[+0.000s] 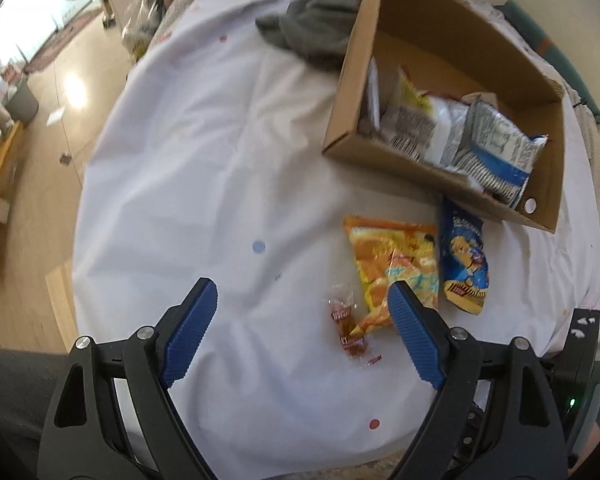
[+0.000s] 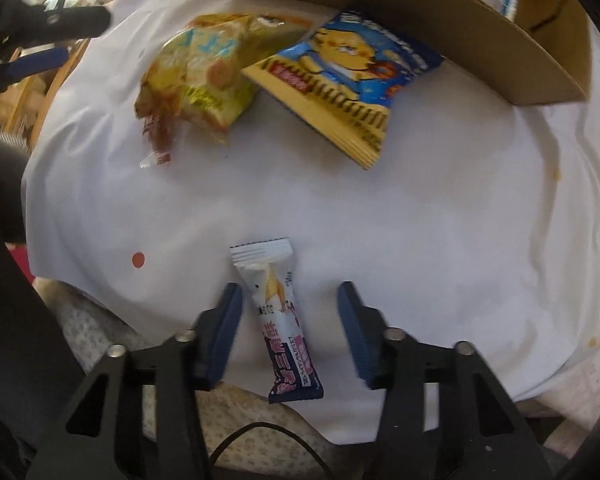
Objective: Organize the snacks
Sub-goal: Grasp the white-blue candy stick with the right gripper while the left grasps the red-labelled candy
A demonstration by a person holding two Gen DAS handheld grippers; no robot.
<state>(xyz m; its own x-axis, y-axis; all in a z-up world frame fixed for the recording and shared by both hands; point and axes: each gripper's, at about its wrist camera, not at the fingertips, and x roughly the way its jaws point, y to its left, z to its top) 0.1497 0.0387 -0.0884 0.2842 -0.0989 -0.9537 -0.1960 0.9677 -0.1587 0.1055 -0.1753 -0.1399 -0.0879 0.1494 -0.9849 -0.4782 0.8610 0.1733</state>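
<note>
Two grippers over a white sheet. Right gripper [image 2: 290,308]: jaws partly apart around a slim white snack bar [image 2: 278,312], the left pad beside it, the right clear; we judge it lined up for pickup. Left gripper [image 1: 304,312]: jaws wide, empty, red candies [image 1: 348,330] between them ahead. Only its view shows the cardboard box [image 1: 400,160] interior, already stocked; orange bag [image 1: 388,256] and blue bag [image 1: 464,264] wait beyond.
</note>
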